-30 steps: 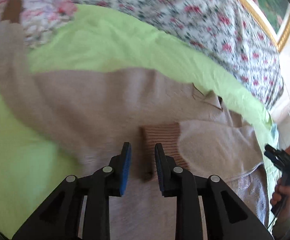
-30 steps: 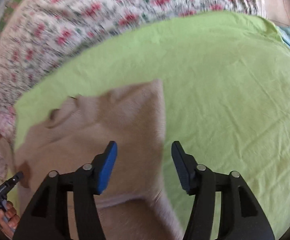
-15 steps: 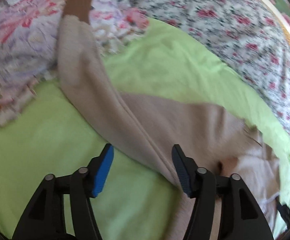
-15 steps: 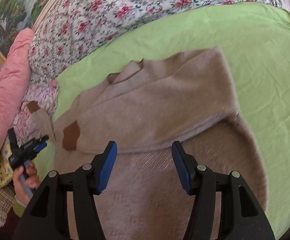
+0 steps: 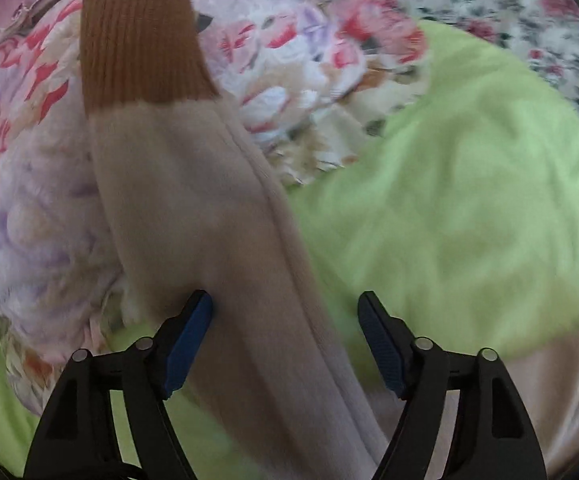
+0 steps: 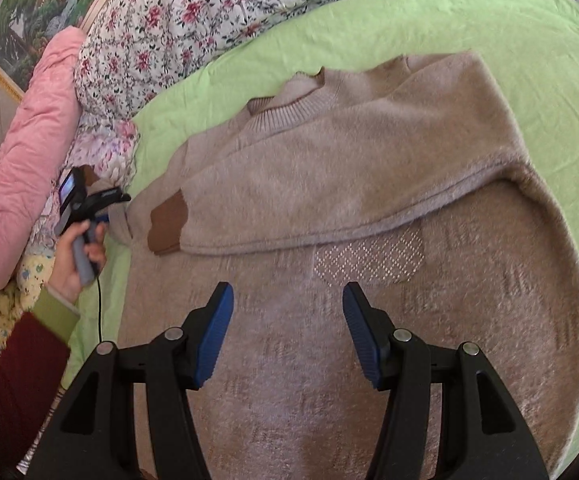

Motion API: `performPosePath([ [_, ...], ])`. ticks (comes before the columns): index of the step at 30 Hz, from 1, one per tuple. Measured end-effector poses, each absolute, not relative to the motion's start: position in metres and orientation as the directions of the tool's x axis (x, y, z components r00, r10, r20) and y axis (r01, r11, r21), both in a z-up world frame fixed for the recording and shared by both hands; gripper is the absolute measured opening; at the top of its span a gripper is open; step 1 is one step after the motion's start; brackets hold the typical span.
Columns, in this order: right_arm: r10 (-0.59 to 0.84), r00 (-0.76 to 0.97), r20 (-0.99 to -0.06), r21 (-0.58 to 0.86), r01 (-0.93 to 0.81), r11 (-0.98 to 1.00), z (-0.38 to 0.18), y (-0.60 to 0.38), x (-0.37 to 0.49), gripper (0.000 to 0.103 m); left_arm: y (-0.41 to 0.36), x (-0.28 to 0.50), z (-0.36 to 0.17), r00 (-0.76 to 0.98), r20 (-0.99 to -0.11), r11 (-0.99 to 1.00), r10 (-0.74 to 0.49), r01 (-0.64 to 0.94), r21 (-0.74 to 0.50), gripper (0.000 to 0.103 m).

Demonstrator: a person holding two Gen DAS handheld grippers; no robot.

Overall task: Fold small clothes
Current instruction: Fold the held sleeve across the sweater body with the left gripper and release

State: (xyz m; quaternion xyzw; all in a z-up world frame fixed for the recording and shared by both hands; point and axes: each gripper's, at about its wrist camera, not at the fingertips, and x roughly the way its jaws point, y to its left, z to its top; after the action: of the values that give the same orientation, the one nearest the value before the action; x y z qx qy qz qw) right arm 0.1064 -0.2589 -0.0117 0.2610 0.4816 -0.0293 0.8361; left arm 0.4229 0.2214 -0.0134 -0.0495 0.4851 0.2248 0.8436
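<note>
A: Two grippers, both spread wide, nothing held. Sweater lies flat on green sheet; one sleeve is folded across the chest. Left gripper straddles the other sleeve, which runs up onto the floral quilt.

B: Handling?

A: I'd call it soft, fuzzy knit, limp and light, and it'll stretch. I'd pinch near the brown cuff. Right gripper hovers over the body.

B: Labels?

A: None readable.

Fuzzy knit sweater with ribbed cuff lies on smooth, matt green sheet.
</note>
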Motion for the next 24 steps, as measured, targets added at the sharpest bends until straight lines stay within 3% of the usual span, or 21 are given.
performPosePath([
  [1, 0.201, 0.531, -0.823, 0.406, 0.304, 0.862, -0.013, -0.26, 0.105, 0.058, 0.225, 0.428, -0.015, 0.424, -0.841, 0.892, 0.335, -0.431, 0.138, 0.046],
  [2, 0.2, 0.531, -0.824, 0.406, 0.307, 0.861, -0.014, -0.26, 0.104, 0.058, 0.227, 0.429, -0.016, 0.421, -0.843, 0.893, 0.334, -0.429, 0.139, 0.015],
  [3, 0.198, 0.529, -0.825, 0.406, 0.311, 0.86, -0.014, -0.261, 0.104, 0.058, 0.229, 0.43, -0.017, 0.422, -0.845, 0.896, 0.327, -0.423, 0.135, 0.009],
  [6, 0.191, 0.53, -0.826, 0.405, 0.323, 0.856, -0.016, -0.266, 0.099, 0.058, 0.228, 0.418, -0.009, 0.476, -0.824, 0.909, 0.306, -0.404, 0.104, 0.005],
  [11, 0.191, 0.543, -0.817, 0.42, 0.334, 0.844, -0.016, -0.27, 0.094, 0.058, 0.186, 0.374, 0.03, 0.631, -0.761, 0.958, 0.152, -0.284, -0.043, 0.004],
  [17, 0.184, 0.566, -0.803, 0.432, 0.342, 0.834, -0.01, -0.273, 0.085, 0.058, 0.093, 0.323, 0.078, 0.75, -0.653, 0.979, -0.105, -0.038, -0.201, 0.004],
  [24, 0.162, 0.582, -0.797, 0.441, 0.378, 0.814, -0.007, -0.287, 0.066, 0.058, -0.035, 0.291, 0.1, 0.758, -0.566, 0.945, -0.325, 0.232, -0.232, 0.005],
])
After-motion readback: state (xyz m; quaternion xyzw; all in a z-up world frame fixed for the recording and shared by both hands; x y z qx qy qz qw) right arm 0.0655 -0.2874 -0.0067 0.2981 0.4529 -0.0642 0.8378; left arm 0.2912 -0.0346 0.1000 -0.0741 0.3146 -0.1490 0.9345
